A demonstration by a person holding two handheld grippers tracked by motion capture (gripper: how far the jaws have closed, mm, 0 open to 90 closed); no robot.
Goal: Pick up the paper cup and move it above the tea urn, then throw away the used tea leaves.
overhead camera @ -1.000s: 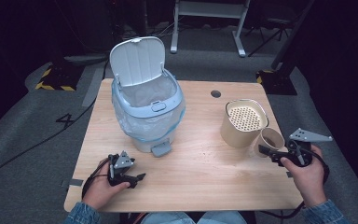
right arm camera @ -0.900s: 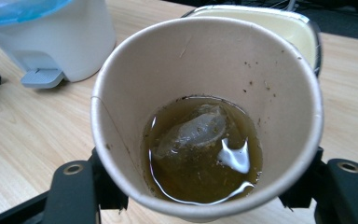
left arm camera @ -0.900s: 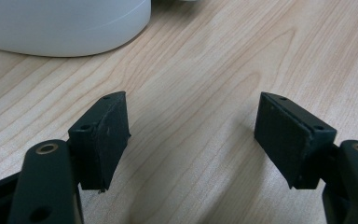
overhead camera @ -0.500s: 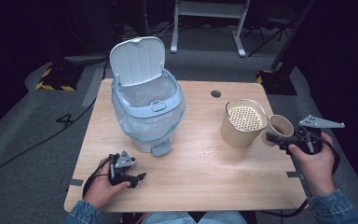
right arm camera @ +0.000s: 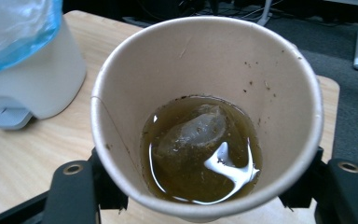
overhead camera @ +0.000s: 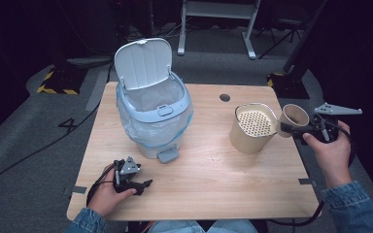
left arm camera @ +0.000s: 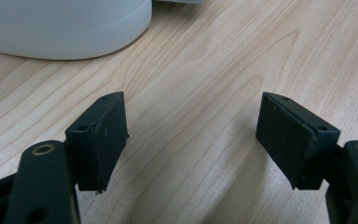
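High view. Right claw (overhead camera: 291, 128), right of centre: clenched on a paper cup (overhead camera: 294, 116), held off the surface (overhead camera: 213, 179) and tipped toward the strainer pot (overhead camera: 252, 127) just to its left. Left claw (overhead camera: 138, 184), lower left: lies on the surface in the person's hand, grasping nothing. Bin (overhead camera: 153, 119), upper left of centre: lid up, clear liner inside, pedal facing the person. Risk: cup rim stands near the pot rim; a knock between them could jolt the cup and slop liquid onto the surface.

Left gripper view. Left claw (left arm camera: 191, 135): jaws spread wide, bare wood between them, nothing gripped. Bin (left arm camera: 65, 28) base at the upper left. No hazard judged here beyond the trailing cable.

Right gripper view. Cup (right arm camera: 205, 70) centre frame, wedged between the two jaws at its lower sides. Inside: brown tea (right arm camera: 177, 177) and a soaked tea bag (right arm camera: 191, 137), lower centre; specks on the inner wall. Bin (right arm camera: 23, 70) at the upper left. Risks, as judged: thin paper wall may buckle if squeezed harder, pushing tea over the rim; a looser grip on a tapered cup may let it slide down; a fast tilt may send tea past the strainer, or drop the bag with a splash.
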